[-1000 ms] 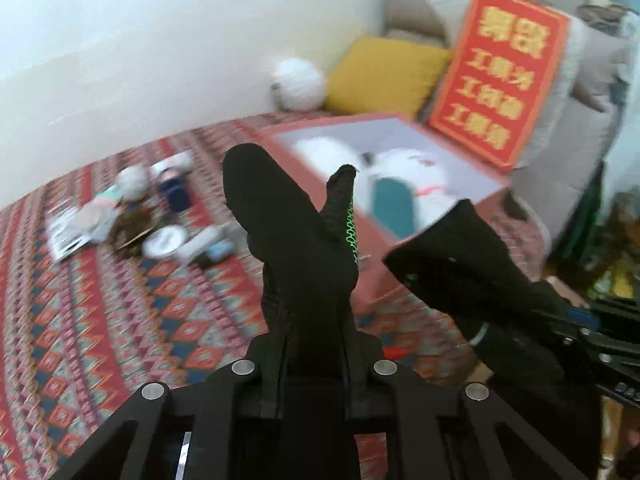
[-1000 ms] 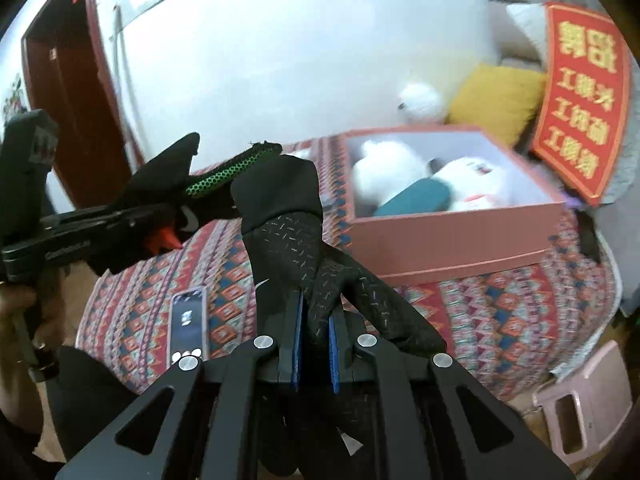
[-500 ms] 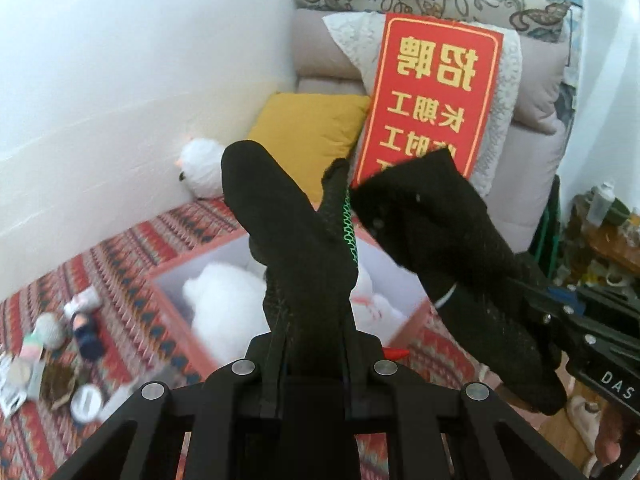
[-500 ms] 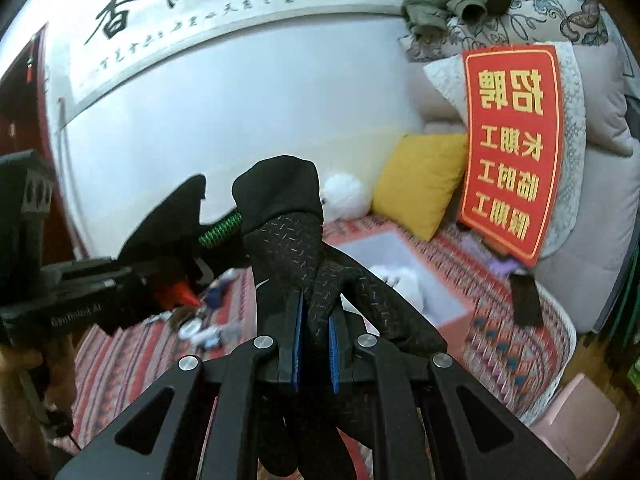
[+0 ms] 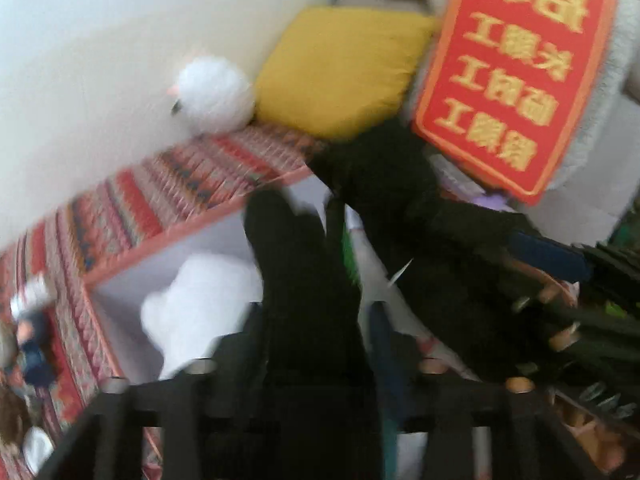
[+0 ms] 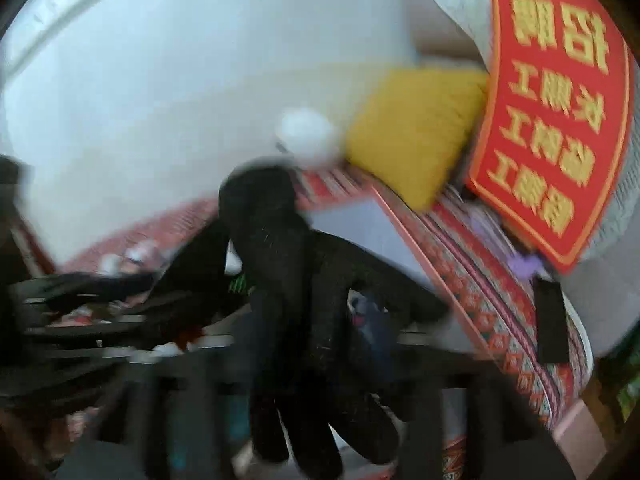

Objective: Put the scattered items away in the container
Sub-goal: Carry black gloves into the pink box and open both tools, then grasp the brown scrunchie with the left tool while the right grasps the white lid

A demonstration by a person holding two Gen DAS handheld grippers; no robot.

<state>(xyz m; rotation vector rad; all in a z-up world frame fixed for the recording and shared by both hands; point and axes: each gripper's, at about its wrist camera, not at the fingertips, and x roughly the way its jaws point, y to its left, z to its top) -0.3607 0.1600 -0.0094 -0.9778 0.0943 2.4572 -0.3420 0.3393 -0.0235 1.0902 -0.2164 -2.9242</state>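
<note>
Both grippers pinch 1 black glove each, left gripper (image 5: 320,240) and right gripper (image 6: 280,280), over the pink box (image 5: 192,236). Frames blurred: releasing mid-swing could drop gloves (image 5: 296,280) outside onto the patterned cover (image 5: 132,200).

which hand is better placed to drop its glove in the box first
Left, probably. Its glove hangs above the open box, over the white plush. The right glove seems nearer the box's far rim; blur limits certainty.
</note>
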